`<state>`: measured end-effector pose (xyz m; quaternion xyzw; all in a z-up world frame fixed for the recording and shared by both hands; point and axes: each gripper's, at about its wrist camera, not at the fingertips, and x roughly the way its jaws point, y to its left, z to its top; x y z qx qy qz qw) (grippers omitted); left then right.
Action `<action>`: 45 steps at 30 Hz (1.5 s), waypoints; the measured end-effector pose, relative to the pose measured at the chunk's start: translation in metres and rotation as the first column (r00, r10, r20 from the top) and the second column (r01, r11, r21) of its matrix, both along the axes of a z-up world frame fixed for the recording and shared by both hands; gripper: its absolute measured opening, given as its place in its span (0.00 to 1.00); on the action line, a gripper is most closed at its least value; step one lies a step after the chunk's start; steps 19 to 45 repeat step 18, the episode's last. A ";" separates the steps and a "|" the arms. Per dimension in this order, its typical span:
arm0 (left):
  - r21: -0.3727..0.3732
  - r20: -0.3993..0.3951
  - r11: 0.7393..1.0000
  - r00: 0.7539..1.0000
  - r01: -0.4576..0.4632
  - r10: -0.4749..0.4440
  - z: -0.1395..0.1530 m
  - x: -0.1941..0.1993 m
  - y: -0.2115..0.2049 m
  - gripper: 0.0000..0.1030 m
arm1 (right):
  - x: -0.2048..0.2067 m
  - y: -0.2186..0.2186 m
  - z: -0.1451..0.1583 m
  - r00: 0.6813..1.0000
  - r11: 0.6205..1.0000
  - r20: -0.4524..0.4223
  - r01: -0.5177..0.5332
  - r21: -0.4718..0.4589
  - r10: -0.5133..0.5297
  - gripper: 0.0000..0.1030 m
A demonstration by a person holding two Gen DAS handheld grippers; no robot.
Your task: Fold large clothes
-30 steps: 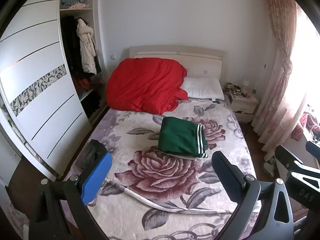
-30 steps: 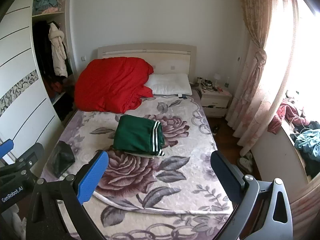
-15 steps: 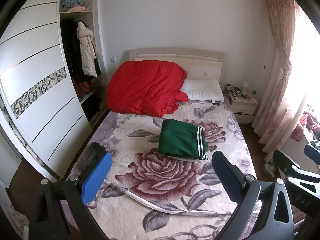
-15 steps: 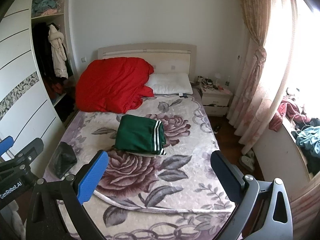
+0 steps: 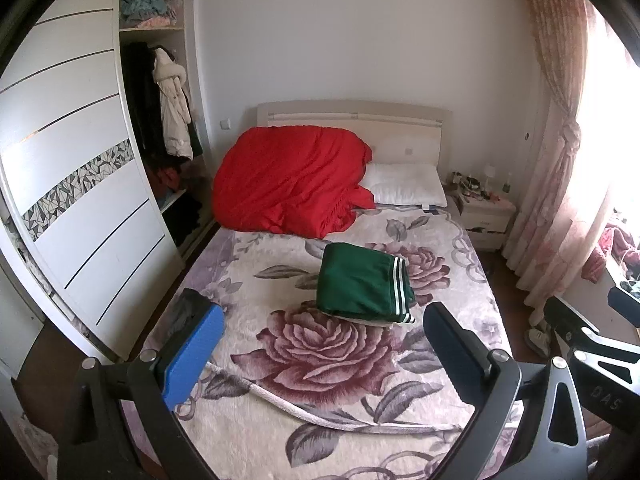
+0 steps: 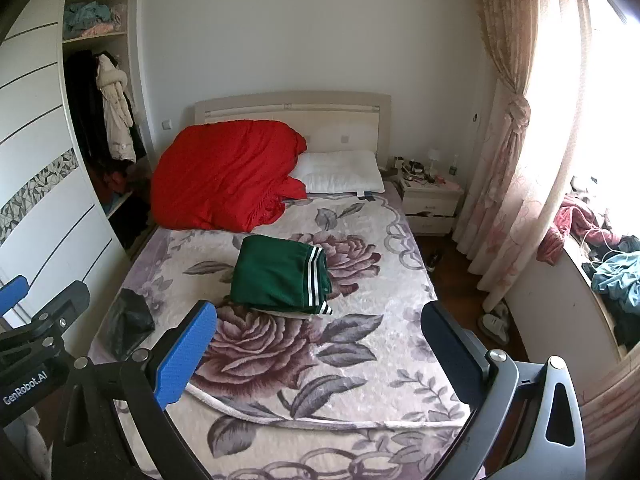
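A folded green garment with white stripes (image 5: 362, 282) lies in the middle of the floral bedspread (image 5: 320, 360); it also shows in the right wrist view (image 6: 282, 276). My left gripper (image 5: 320, 344) is open and empty, held back from the foot of the bed. My right gripper (image 6: 320, 344) is open and empty too, beside it. Each gripper shows at the edge of the other's view. Both are well apart from the garment.
A red quilt (image 5: 292, 184) and a white pillow (image 5: 406, 184) lie at the headboard. A dark bag (image 6: 128, 322) sits on the bed's left edge. A wardrobe (image 5: 80, 184) stands left, a nightstand (image 5: 486, 220) and curtains (image 6: 516, 140) right, with clothes on the sill (image 6: 612, 272).
Both grippers have drawn back and risen slightly from the bed, so the room looks a little farther away. The garment has not moved.
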<state>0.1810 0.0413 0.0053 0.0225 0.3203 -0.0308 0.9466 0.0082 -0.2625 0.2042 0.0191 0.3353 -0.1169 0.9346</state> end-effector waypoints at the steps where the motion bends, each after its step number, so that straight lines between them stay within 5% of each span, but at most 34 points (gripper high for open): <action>1: 0.001 0.002 1.000 1.000 0.000 0.000 0.002 0.002 0.000 0.99 | -0.001 -0.001 0.000 1.000 1.000 0.000 0.002 0.002 -0.002 1.00; 45: -0.002 0.010 1.000 1.000 -0.008 0.008 0.003 -0.002 0.001 0.99 | -0.004 0.001 0.004 1.000 1.000 0.011 0.009 0.007 -0.009 1.00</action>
